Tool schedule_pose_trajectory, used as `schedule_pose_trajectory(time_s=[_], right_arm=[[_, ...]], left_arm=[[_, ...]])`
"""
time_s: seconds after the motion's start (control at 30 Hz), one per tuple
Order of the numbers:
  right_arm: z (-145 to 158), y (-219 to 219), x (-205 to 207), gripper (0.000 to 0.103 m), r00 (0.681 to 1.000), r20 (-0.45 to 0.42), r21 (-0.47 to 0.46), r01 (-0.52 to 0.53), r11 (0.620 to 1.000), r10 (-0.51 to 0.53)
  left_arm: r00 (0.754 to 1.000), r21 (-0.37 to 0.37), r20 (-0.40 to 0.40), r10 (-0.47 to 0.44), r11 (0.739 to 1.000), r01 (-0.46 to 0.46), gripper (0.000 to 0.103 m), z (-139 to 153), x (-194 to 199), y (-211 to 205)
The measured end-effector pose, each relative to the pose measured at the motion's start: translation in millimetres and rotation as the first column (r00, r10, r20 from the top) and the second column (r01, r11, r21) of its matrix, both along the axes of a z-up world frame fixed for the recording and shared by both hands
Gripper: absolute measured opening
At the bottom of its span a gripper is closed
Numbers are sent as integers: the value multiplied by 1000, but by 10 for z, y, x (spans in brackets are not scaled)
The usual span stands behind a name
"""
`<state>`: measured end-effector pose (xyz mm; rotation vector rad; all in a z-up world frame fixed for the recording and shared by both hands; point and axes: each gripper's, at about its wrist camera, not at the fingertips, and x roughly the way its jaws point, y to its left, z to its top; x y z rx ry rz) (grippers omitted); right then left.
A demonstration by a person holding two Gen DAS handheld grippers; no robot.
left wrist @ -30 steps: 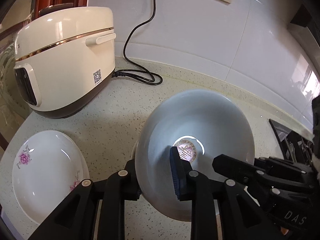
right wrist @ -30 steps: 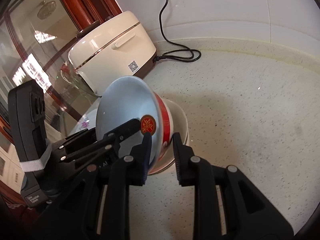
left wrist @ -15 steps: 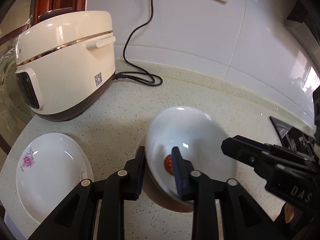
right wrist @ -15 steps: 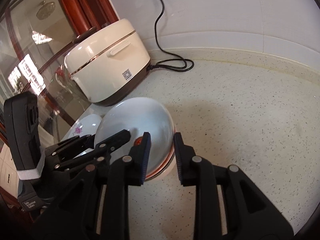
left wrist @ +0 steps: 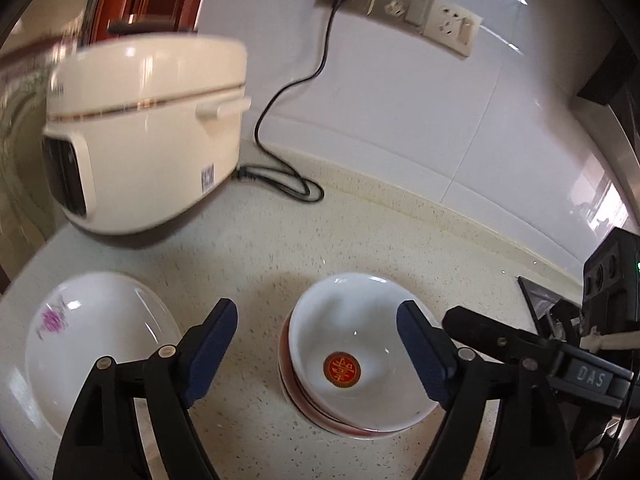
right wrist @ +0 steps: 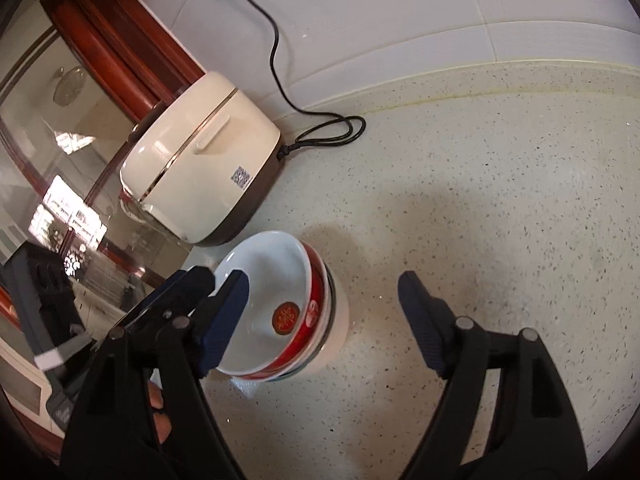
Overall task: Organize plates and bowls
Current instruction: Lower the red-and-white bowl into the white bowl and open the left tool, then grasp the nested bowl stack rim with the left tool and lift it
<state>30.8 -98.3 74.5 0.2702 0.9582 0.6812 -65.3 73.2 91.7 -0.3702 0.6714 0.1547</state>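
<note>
A stack of bowls [left wrist: 352, 360] stands on the counter; the top bowl is white inside with a red and gold emblem and red outside. It also shows in the right wrist view [right wrist: 280, 308]. My left gripper [left wrist: 316, 348] is open, its fingers spread either side of the stack's near rim, above it. My right gripper [right wrist: 324, 312] is open and empty, with the stack by its left finger. A white plate with a pink flower [left wrist: 96, 344] lies left of the stack.
A cream rice cooker [left wrist: 144, 128] stands at the back left, its black cord [left wrist: 280, 176] running to wall sockets [left wrist: 400, 8]. It also shows in the right wrist view [right wrist: 200, 160]. The speckled counter [right wrist: 500, 200] stretches to the right. A glass cabinet [right wrist: 60, 160] is at the left.
The tilted bowl held by both grippers was lowered onto the stack and let go. Both grippers opened wide and drew back and up.
</note>
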Motion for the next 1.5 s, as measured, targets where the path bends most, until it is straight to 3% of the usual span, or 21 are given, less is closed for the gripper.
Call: schedule_pose_trajectory(time_s=[0.17, 0.37, 0.5, 0.63, 0.73, 0.87, 1.1, 1.2, 1.33, 1.5], right_arm=[[-117, -80, 87, 80, 1000, -2, 46, 12, 999, -12], [-320, -49, 123, 80, 1000, -7, 53, 8, 999, -7], [-342, -151, 105, 81, 999, 20, 120, 26, 992, -29], [-497, -210, 171, 87, 998, -31, 153, 55, 987, -51], [-484, -330, 143, 87, 995, -22, 209, 100, 973, -98], [-530, -479, 71, 87, 985, -80, 295, 167, 941, -150], [-475, -288, -207, 87, 979, -91, 269, 200, 942, -181], [-411, -96, -301, 87, 971, -85, 182, 237, 954, -225], [-403, 77, -445, 87, 943, -93, 43, 325, 945, -320], [-492, 31, -456, 87, 894, -210, 53, 415, 908, -396]], left_arm=[[998, 27, -57, -30, 999, 31, 83, -98, 99, 5], [994, -41, -91, -59, 998, 55, 83, -255, 180, 133], [989, -72, -111, -97, 993, 89, 83, -361, 265, 143], [985, -80, -121, -121, 991, 111, 83, -428, 307, 148], [981, -97, -138, -137, 987, 124, 83, -499, 364, 174], [978, -119, -146, -147, 984, 130, 83, -550, 399, 219], [974, -117, -148, -169, 981, 152, 83, -559, 465, 271], [971, -121, -157, -181, 979, 163, 83, -566, 474, 281], [971, -113, -163, -176, 981, 158, 83, -566, 452, 287], [965, -87, -181, -189, 981, 176, 83, -562, 479, 275]])
